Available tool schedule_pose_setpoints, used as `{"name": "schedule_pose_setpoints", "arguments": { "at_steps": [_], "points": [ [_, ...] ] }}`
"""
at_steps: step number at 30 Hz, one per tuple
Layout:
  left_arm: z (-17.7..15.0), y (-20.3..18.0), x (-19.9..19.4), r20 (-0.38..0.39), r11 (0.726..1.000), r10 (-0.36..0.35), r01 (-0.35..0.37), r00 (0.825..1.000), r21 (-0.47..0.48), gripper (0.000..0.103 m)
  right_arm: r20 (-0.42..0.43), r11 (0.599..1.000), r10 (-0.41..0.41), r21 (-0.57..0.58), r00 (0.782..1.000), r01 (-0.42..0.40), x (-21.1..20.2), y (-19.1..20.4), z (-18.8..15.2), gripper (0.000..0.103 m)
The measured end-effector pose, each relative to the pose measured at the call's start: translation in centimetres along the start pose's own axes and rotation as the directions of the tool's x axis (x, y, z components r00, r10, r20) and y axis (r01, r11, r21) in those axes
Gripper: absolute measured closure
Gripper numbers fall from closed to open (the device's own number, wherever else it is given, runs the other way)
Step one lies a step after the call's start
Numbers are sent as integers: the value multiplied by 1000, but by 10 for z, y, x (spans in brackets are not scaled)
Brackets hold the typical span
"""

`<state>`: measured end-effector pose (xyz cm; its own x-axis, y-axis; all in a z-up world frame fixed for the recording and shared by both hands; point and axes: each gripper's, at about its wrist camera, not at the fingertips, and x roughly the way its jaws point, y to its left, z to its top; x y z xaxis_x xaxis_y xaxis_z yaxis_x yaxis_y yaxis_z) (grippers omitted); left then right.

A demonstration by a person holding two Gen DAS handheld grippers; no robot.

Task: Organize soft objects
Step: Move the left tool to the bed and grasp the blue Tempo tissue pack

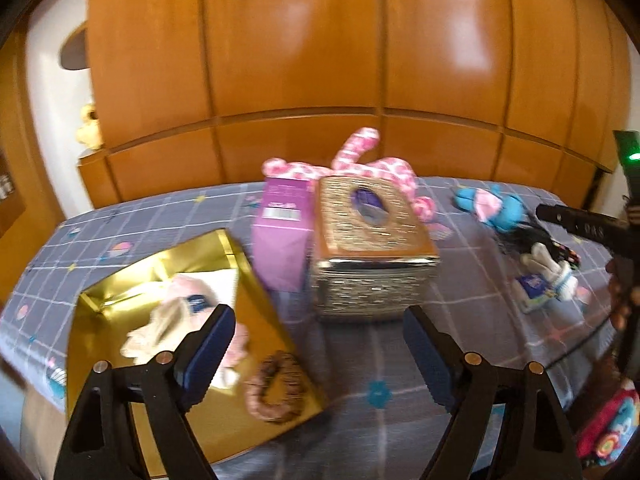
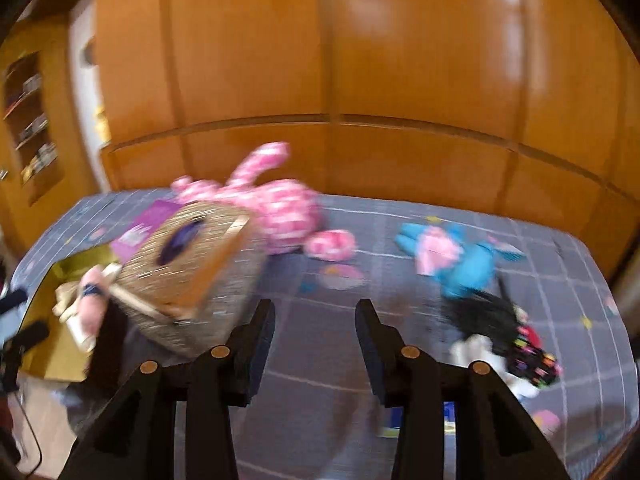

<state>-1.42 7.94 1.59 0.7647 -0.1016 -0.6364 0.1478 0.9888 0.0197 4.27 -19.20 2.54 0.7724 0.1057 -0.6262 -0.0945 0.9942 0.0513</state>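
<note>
A gold box [image 1: 256,332] lies open at the near left of the bed [image 1: 460,332], evidently serving as the collecting bin: a pale pink plush [image 1: 180,312] and a brown scrunchie [image 1: 276,390] already sit inside it. The left gripper [image 1: 316,352] hovers beside the box with its jaws spread wide and nothing between them. The right gripper [image 2: 316,344] has its jaws partly open and likewise empty, pointing over bare bedspread toward the toys not yet gathered. These lie well apart from the box: a blue and pink plush [image 2: 460,260], a black and white plush [image 2: 504,332] just beside it, and a large pink spotted plush [image 2: 276,208] behind the woven tissue box [image 2: 192,268]. A purple carton [image 1: 282,232] stands between the gold box and the tissue box, touching the latter.
</note>
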Motion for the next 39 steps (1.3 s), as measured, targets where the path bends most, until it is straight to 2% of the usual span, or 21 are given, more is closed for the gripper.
{"name": "schedule_pose_setpoints", "arguments": {
  "at_steps": [4,7,10,14,16,18,20,22,30,33,34,35,38,39],
  "points": [
    [6,-29,10,-7,994,-55,56,998,93,17,-1,989,-101,110,995,100,-9,-54,-1,61],
    [10,-52,21,-31,981,-104,108,994,161,17,-8,964,-172,203,985,170,-16,-95,-5,61],
    [11,-82,36,-60,956,-151,161,987,244,17,-29,936,-211,283,977,210,-17,-129,-10,56],
    [11,-132,58,-95,898,-222,241,970,368,17,-54,909,-226,347,973,231,-14,-159,-22,55],
    [12,-156,68,-116,865,-248,274,962,421,17,-66,901,-220,370,973,229,-11,-167,-25,55],
    [14,-180,81,-136,838,-271,303,953,453,16,-33,896,-172,411,985,170,-16,-176,-27,55],
    [15,-206,95,-161,803,-309,348,937,483,12,-18,888,-155,435,988,147,-19,-178,-30,54],
    [14,-231,110,-187,774,-318,368,930,514,9,-6,887,-118,449,993,108,-19,-179,-31,54],
    [9,-294,157,-280,687,-365,459,888,563,9,36,826,-51,563,998,22,-19,-197,-38,51],
    [8,-303,170,-298,683,-381,484,875,548,11,39,814,-40,580,998,9,-18,-200,-40,51],
    [7,-304,177,-327,688,-395,512,859,514,27,41,813,-33,582,999,3,-18,-200,-40,50],
    [7,-303,181,-348,696,-404,531,846,484,32,40,813,-33,583,999,3,-18,-200,-40,50],
    [8,-294,181,-337,721,-445,555,830,415,36,41,811,-32,585,999,2,-18,-201,-41,50],
    [9,-290,179,-330,731,-451,556,829,397,37,40,807,-32,590,999,2,-18,-202,-41,50]
  ]
}}
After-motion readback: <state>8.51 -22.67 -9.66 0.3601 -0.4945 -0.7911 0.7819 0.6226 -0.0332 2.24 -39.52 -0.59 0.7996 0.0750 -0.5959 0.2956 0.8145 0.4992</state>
